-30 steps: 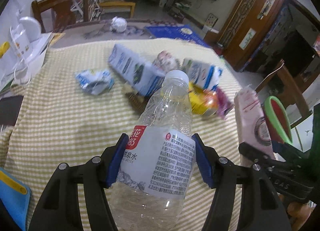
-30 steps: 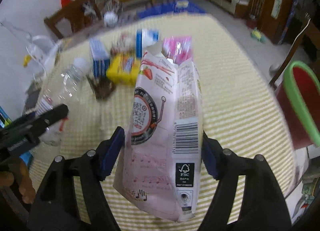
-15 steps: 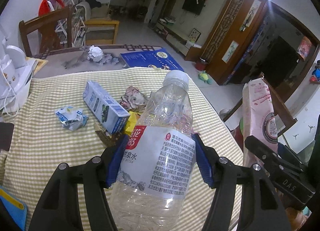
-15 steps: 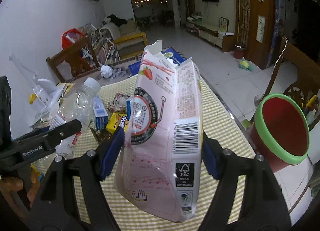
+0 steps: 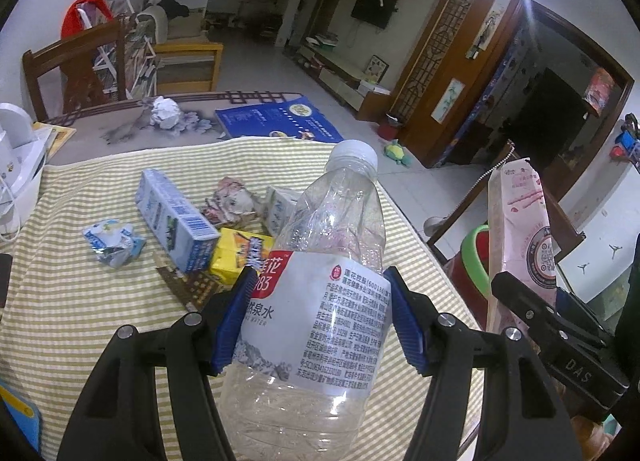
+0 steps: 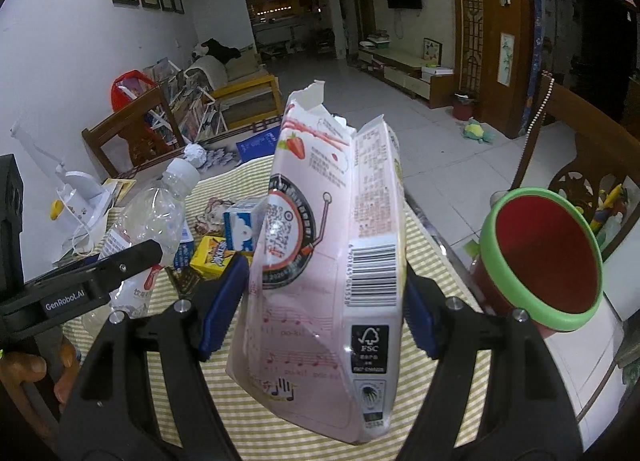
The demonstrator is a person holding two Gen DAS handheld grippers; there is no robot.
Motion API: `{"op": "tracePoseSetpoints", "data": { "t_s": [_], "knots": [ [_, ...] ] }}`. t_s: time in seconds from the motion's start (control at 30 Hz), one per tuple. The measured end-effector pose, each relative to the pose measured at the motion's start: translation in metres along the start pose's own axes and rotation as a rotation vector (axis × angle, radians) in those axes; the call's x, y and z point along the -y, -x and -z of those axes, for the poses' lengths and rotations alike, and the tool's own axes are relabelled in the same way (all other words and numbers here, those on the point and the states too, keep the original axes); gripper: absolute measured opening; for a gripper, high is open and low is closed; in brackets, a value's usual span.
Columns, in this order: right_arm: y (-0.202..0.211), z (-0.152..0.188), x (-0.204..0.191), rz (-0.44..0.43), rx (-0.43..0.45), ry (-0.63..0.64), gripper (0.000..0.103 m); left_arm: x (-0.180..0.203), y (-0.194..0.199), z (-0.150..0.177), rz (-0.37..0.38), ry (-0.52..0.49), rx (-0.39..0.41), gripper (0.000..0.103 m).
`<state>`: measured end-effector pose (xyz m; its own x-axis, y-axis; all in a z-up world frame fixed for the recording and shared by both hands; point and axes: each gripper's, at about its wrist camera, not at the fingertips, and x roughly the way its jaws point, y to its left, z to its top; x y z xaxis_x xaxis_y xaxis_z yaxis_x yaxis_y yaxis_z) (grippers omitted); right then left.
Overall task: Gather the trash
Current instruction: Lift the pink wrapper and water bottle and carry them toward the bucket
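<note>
My left gripper (image 5: 320, 317) is shut on an empty clear water bottle (image 5: 320, 301) with a white cap, held upright above the striped tablecloth (image 5: 80, 321). My right gripper (image 6: 320, 301) is shut on a torn-open pink strawberry milk carton (image 6: 332, 245), also lifted off the table. A red bin with a green rim (image 6: 544, 257) stands just past the table's right edge, right of the carton; the left wrist view shows the bin (image 5: 474, 245) behind the carton (image 5: 520, 229). More trash lies on the cloth: a blue-white carton (image 5: 172, 221), a yellow pack (image 5: 240, 253), a crumpled blue wrapper (image 5: 112, 241).
A small white-blue carton (image 6: 240, 229) and crumpled paper (image 5: 232, 201) lie mid-table. A paper ball (image 5: 164, 111) and a blue booklet (image 5: 280, 121) sit at the far end. A white appliance (image 5: 16, 165) stands left. Wooden chairs (image 6: 580, 165) flank the table.
Both grippers have risen and tilted up with the bottle and the pink carton still gripped; the table trash sits lower in view and the red bin has come into clear view at right.
</note>
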<state>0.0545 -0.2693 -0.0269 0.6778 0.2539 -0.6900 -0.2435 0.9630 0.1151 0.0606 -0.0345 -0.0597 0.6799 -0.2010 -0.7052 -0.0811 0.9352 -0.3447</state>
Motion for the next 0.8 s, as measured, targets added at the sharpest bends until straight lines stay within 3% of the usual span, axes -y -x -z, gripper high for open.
{"op": "tracePoseSetpoints", "data": {
  "t_s": [0.8],
  "knots": [
    [0.008, -0.026, 0.08, -0.012, 0.052, -0.005, 0.071, 0.075, -0.021, -0.009, -0.017, -0.015, 0.037, 0.061]
  ]
}}
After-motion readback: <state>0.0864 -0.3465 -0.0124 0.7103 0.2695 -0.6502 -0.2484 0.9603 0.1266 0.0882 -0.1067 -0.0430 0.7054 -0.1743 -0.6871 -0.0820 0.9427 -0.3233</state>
